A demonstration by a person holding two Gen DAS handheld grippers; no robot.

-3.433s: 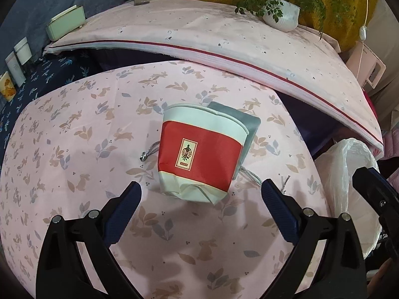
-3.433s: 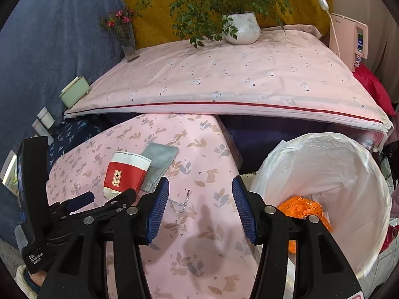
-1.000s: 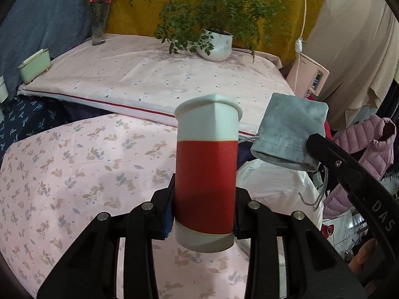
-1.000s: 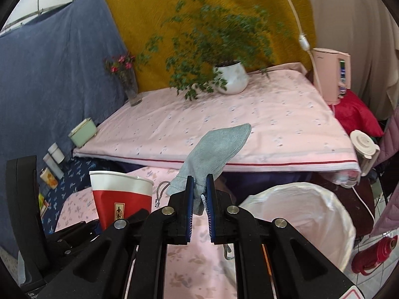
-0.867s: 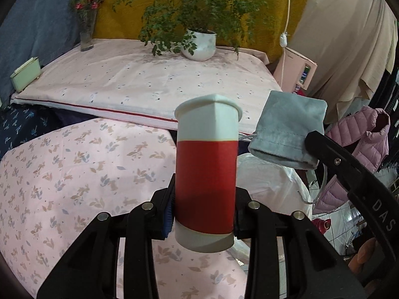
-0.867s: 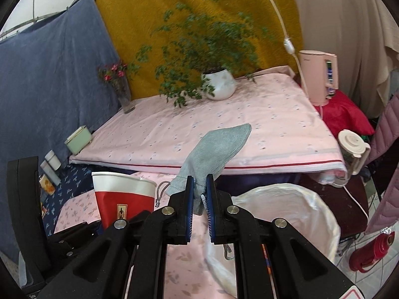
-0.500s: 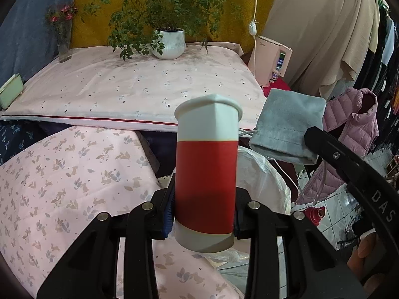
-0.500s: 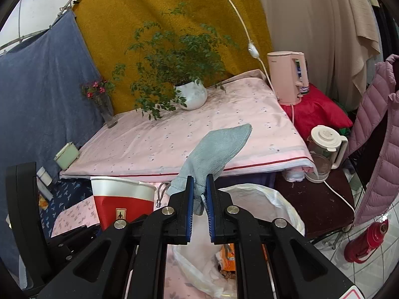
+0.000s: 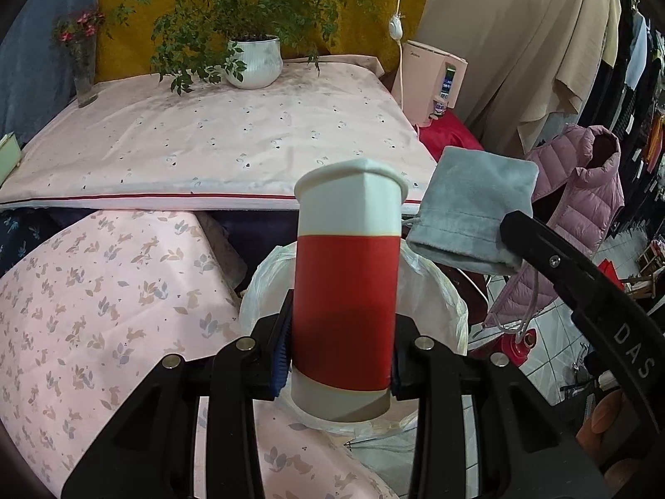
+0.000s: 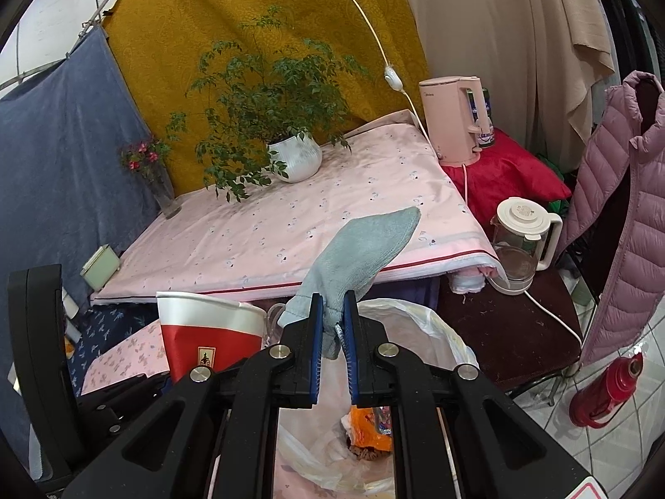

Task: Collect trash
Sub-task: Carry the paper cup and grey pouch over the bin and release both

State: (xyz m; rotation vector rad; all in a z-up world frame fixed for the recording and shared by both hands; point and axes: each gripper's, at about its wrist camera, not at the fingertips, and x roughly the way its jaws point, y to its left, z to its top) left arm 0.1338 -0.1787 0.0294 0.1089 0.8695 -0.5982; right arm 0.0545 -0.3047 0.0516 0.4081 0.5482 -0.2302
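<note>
Paper cup [image 9: 347, 287], red and white, stands upright pinched in the left claw [image 9: 337, 347] above the white trash bag [image 9: 436, 291]. Only the right wrist view shows orange litter [image 10: 368, 432] inside, below the right claw [image 10: 332, 345] clamping a grey pouch [image 10: 357, 253].

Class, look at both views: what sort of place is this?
Probably a lived-in room at home: a potted plant on a cloth-covered table, a pink kettle, and a puffer vest hanging nearby.
</note>
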